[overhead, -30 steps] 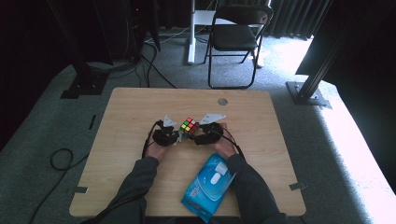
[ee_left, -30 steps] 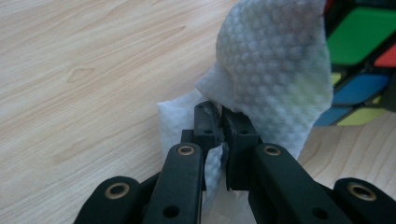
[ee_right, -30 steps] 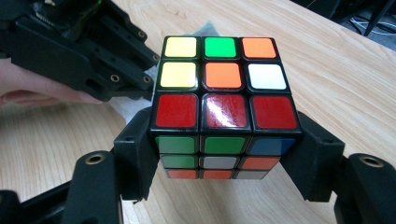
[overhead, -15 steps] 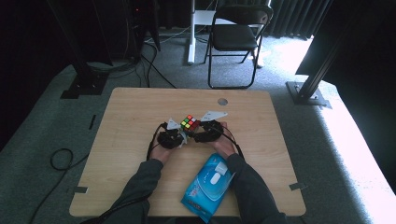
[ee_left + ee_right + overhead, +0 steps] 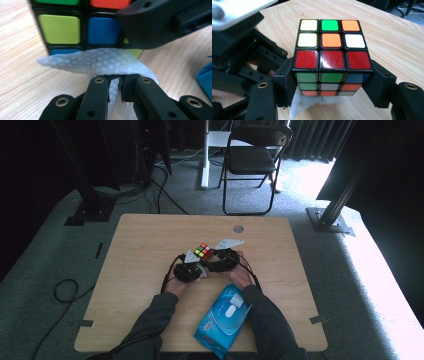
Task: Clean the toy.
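Note:
A scrambled Rubik's cube [image 5: 332,60] is held just above the wooden table [image 5: 145,245], with my right gripper [image 5: 332,82] shut on its two sides. Its top face shows red, orange, white and green stickers. My left gripper [image 5: 116,82] is shut on a white wet wipe [image 5: 100,62], which is pressed against a lower side face of the cube [image 5: 82,27]. The wipe [image 5: 312,105] pokes out under the cube in the right gripper view. In the high view both grippers meet at the cube [image 5: 202,251] near the table's middle, left gripper [image 5: 192,267] and right gripper [image 5: 220,260].
A blue pack of wet wipes [image 5: 223,320] lies near the front edge between the person's forearms. A small round hole [image 5: 238,228] sits near the table's far edge. A folding chair [image 5: 252,160] stands on the floor beyond the table.
My left gripper has shifted a little to the right, closing in on the cube with the wipe. The cube and right gripper have stayed about where they were.

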A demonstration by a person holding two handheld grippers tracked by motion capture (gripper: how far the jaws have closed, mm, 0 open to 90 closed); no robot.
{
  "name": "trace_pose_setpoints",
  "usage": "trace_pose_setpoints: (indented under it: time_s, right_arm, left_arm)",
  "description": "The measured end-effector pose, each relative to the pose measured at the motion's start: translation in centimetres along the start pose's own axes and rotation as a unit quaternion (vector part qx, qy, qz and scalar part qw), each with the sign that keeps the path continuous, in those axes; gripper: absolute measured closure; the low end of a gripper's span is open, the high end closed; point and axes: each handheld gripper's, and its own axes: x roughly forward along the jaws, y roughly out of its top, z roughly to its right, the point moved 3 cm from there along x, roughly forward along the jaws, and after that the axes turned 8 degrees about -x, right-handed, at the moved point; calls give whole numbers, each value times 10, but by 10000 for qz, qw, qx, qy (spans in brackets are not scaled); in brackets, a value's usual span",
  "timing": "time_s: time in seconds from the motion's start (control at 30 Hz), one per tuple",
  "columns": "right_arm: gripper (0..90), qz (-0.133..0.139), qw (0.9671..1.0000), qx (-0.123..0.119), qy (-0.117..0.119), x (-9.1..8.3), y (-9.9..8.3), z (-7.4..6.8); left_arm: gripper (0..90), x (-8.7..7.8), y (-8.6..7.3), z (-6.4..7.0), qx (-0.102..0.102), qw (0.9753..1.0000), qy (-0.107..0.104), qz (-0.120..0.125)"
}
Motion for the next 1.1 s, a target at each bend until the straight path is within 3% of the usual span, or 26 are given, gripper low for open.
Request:
trace_pose_setpoints:
  time_s: [0.23, 0.4, 0.8, 1.1]
  right_arm:
    - [342, 7, 10000, -13, 29, 0, 0, -1]
    - [343, 26, 10000, -16, 50, -1, 1, -2]
    - [343, 64, 9999, 48, 78, -1, 1, -1]
    - [343, 94, 9999, 81, 85, -1, 2, -1]
  left_arm:
    - [849, -8, 1, -21, -353, 9990, 236, 111]
    - [849, -11, 1, -28, -511, 9982, 271, 182]
    - [849, -1, 1, -11, -233, 9997, -37, 67]
    - [849, 0, 1, -5, -129, 9998, -122, 77]
